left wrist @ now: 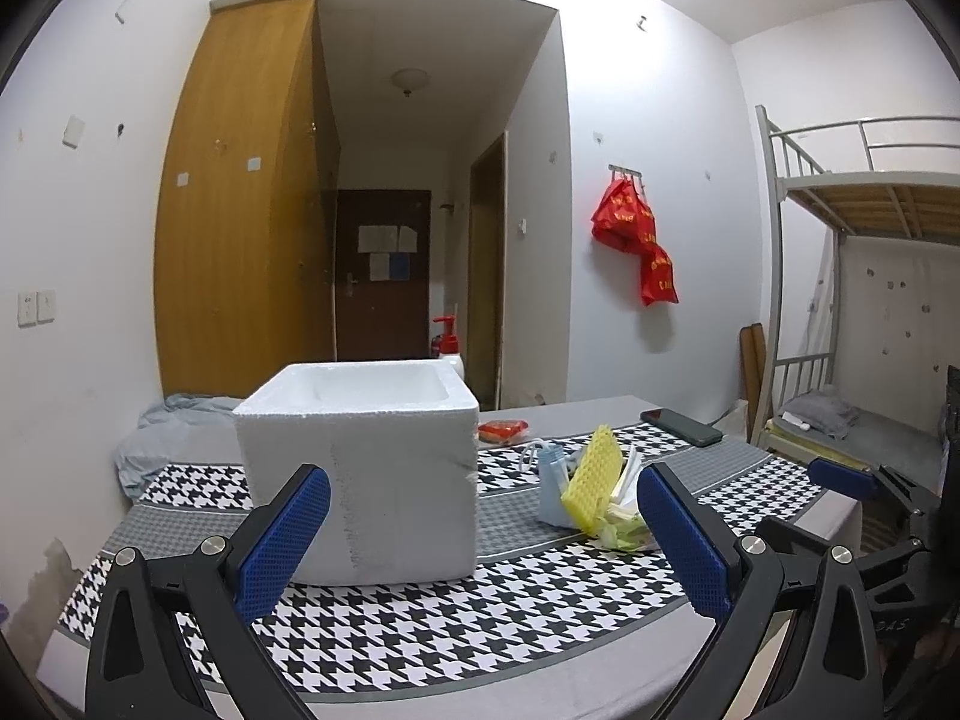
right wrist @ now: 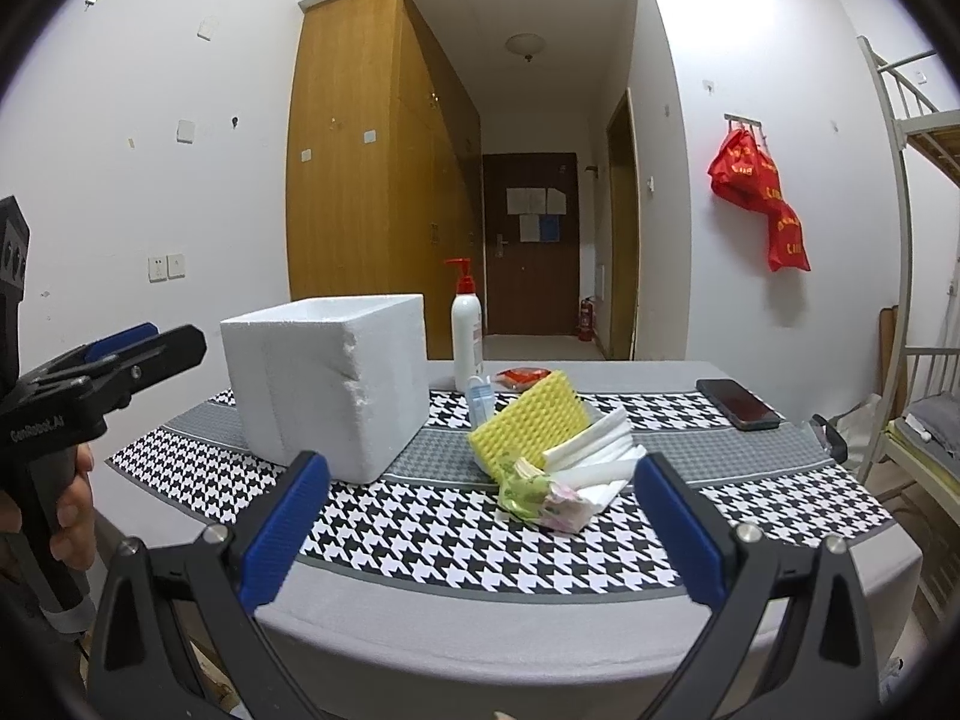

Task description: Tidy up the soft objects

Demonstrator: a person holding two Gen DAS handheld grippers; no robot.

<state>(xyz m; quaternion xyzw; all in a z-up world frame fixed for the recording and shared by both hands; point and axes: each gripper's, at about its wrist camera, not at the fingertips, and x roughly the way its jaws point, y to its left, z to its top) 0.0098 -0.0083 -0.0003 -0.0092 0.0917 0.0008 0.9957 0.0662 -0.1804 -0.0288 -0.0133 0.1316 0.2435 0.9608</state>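
Note:
A white foam box (left wrist: 360, 468) (right wrist: 327, 390) stands open-topped on the houndstooth cloth. To its right is a pile of soft things: a yellow sponge (left wrist: 591, 477) (right wrist: 531, 420), a blue face mask (left wrist: 552, 480) (right wrist: 479, 399), white tissues (right wrist: 600, 456) and a green-pink tissue pack (right wrist: 540, 495). My left gripper (left wrist: 483, 540) is open and empty, in front of the box. My right gripper (right wrist: 480, 531) is open and empty, in front of the pile. The left gripper also shows at the left of the right wrist view (right wrist: 129, 348).
A black phone (left wrist: 681, 426) (right wrist: 738, 403) lies at the table's far right. A red packet (right wrist: 525, 377) and a white pump bottle (right wrist: 467, 330) stand behind the pile. A blue-grey cloth (left wrist: 156, 438) lies behind the box's left. A bunk bed (left wrist: 840, 300) stands right.

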